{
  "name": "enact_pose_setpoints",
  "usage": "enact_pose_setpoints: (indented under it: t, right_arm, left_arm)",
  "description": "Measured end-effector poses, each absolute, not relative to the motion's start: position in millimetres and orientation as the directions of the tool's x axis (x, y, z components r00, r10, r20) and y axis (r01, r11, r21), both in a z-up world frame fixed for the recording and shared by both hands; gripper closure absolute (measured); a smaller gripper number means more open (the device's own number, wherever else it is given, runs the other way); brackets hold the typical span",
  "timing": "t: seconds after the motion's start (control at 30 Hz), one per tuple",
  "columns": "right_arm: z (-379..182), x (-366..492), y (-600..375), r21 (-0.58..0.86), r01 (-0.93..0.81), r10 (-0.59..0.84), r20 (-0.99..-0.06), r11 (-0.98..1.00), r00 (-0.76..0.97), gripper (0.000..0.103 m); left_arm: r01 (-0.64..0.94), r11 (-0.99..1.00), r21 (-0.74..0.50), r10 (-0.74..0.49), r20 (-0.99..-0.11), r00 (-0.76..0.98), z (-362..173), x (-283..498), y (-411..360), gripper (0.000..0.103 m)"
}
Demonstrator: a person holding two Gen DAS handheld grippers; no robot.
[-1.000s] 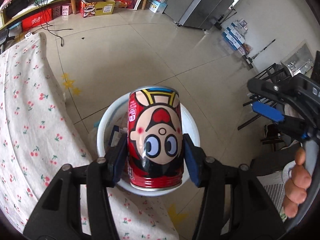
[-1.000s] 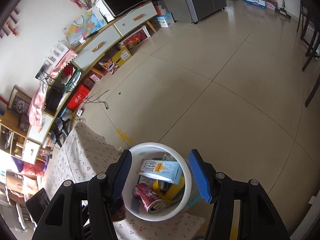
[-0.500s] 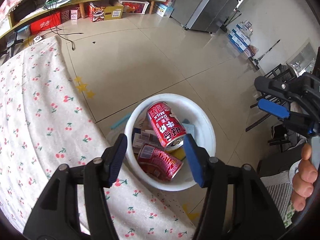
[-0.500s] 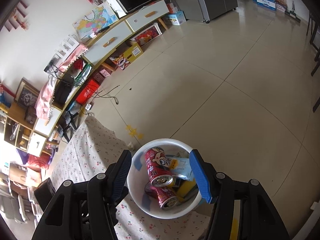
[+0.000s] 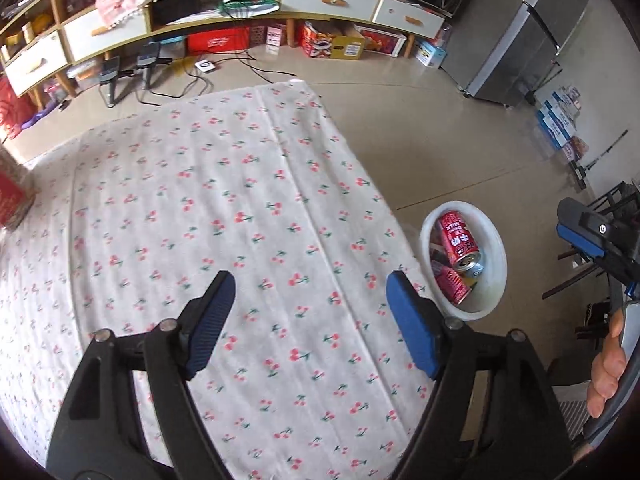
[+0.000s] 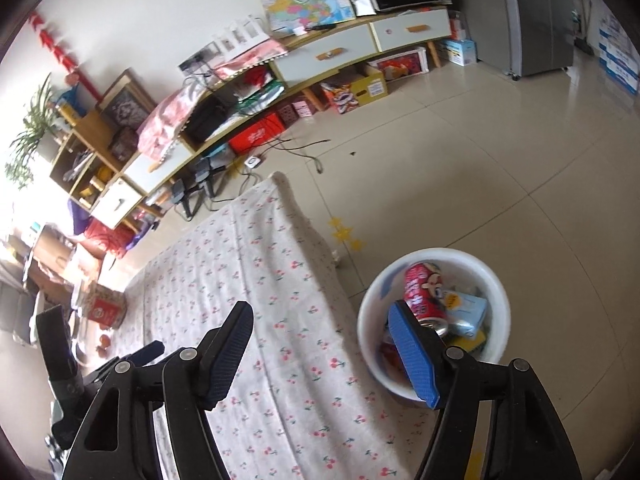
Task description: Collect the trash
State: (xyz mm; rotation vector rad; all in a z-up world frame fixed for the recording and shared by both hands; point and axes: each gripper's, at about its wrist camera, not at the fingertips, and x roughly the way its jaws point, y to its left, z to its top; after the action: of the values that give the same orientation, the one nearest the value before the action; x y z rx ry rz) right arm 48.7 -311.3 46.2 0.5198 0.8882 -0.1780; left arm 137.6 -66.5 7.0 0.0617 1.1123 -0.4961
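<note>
Trash (image 5: 457,256) fills bin (image 5: 496,240) right of empty left tongs (image 5: 310,312).

Both tongs, left (image 5: 308,316) and right (image 6: 320,354), are built of black plastic arms, blue ribbed pads and what seem silver rivets.

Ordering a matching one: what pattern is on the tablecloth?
White with small red cherries; the tablecloth shows best in the left wrist view.

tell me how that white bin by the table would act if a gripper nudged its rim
The white bin probably slides on the glossy tile. It looks like thin plastic, holding a can and cartons, so it may tip.
</note>
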Motion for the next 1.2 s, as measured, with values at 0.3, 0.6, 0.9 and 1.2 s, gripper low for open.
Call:
enact_pose_setpoints:
  t: [0.3, 0.6, 0.9, 1.2]
  right_arm:
    - [47, 39, -238, 0.416, 0.257, 0.179, -0.761, 0.872, 0.623, 0.023]
    - [34, -4, -195, 0.167, 0.291, -0.053, -0.781, 0.942, 0.622, 0.016]
    - [10, -26, -185, 0.085, 0.331, -0.135, -0.797, 0.940, 0.589, 0.016]
    - [9, -36, -192, 0.025, 0.370, -0.209, -0.790, 0.929, 0.577, 0.015]
  left_arm:
    - [0.269, 0.936, -0.226, -0.320, -0.864, 0.388, 21, 111, 11, 0.012]
    - [0.305, 0.933, -0.190, -0.310, -0.856, 0.414, 20, 78, 11, 0.012]
    - [0.326, 0.936, -0.131, -0.268, -0.866, 0.422, 6, 68, -1, 0.012]
    - [0.361, 0.930, -0.061, -0.238, -0.851, 0.469, 10, 54, -18, 0.012]
